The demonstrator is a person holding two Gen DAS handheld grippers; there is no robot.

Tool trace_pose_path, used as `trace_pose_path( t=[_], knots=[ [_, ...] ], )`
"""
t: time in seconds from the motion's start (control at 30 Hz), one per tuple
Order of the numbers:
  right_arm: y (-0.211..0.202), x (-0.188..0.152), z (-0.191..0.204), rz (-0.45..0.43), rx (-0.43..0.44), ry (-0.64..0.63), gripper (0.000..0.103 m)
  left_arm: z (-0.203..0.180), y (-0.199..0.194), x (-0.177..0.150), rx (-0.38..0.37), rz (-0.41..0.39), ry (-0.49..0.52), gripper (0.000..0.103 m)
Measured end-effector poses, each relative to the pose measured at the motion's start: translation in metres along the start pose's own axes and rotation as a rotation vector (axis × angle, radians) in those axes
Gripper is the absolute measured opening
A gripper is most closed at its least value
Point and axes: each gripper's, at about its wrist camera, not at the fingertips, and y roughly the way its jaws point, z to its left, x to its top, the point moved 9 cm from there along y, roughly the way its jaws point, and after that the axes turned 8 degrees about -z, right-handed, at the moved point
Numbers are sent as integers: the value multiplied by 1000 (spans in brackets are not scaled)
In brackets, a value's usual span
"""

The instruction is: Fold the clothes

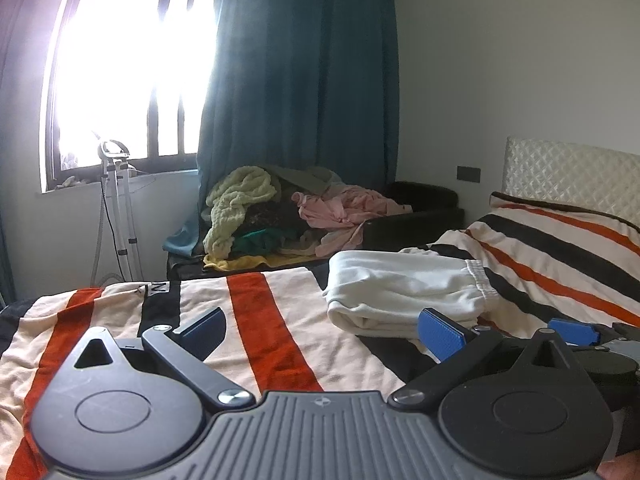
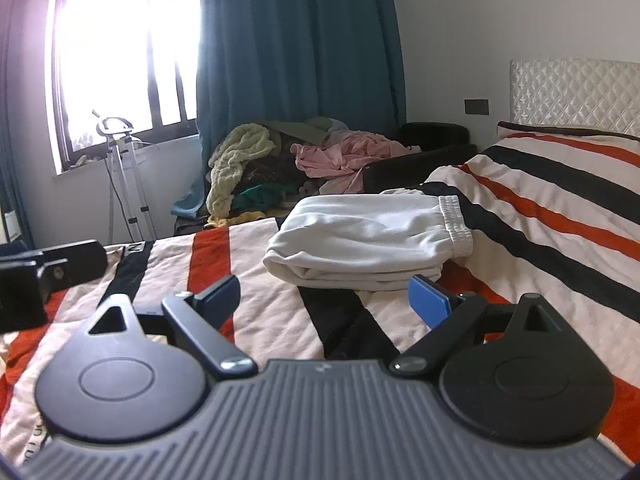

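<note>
A folded white garment [image 1: 404, 292] with an elastic waistband lies on the striped blanket [image 1: 276, 320] of the bed. It also shows in the right wrist view [image 2: 368, 236]. My left gripper [image 1: 324, 330] is open and empty, low over the blanket, in front and left of the garment. My right gripper [image 2: 326, 296] is open and empty, just in front of the garment's near edge. The right gripper's blue pads [image 1: 572, 330] show at the right edge of the left wrist view. Part of the left gripper's body [image 2: 36, 276] shows at the left of the right wrist view.
A heap of unfolded clothes [image 1: 280, 212] lies on a dark sofa beyond the bed, also in the right wrist view [image 2: 296, 164]. A garment steamer stand [image 1: 116, 200] is under the window. Teal curtain [image 1: 304, 80] behind. White quilted headboard [image 1: 576, 172] at right.
</note>
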Motion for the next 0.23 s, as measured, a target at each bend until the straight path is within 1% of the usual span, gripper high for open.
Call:
trace_pose_path(
  t=[0.23],
  knots=[
    [2,-1,-1,6,-12,-3,92,3,0,0,4,-1,-6,103]
  ],
)
